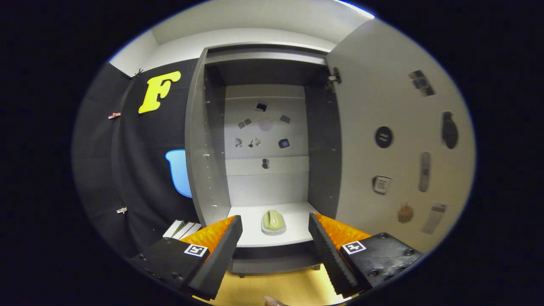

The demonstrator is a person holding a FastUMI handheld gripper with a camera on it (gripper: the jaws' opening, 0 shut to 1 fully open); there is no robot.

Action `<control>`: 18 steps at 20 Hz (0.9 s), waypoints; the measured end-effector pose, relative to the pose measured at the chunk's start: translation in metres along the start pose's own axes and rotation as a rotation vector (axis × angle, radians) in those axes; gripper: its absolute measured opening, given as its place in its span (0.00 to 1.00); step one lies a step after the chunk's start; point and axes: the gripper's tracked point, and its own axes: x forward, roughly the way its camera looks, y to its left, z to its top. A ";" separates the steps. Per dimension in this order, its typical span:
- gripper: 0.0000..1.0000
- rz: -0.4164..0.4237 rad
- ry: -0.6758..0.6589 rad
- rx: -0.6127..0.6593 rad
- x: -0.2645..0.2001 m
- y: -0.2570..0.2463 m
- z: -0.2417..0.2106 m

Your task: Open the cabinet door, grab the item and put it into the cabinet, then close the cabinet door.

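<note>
Sitting on the white bottom shelf (293, 221) of the open cabinet (204, 140), the item (273, 222) is a small pale green rounded object with ridged lines across its top, resting in a shallow light-coloured dish; what exactly it is cannot be told. It lies near the front middle of the shelf, beyond the fingertips and centred in the gap between them, touching neither.

The gripper (275, 238) points straight at the cabinet's opening from in front and slightly above, with its two fingers spread wide apart and holding nothing. Each finger (221, 250) shows a ridged inner face, and a square marker tag (196, 250) sits on the block behind each one. Below the fingers runs a light wooden floor (272, 284), where a fingertip of the person (274, 301) just shows.

The cabinet door (382, 140) stands swung fully open on the right side, its pale inner face dotted with small stickers. More stickers dot the cabinet's back panel (265, 127). A few flat books (182, 229) lie on the floor left of the cabinet.
</note>
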 end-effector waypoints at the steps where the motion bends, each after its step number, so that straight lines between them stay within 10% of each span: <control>1: 0.98 -0.014 0.008 -0.005 -0.013 -0.005 -0.004; 18: 0.99 0.089 -0.090 0.011 -0.197 -0.183 0.043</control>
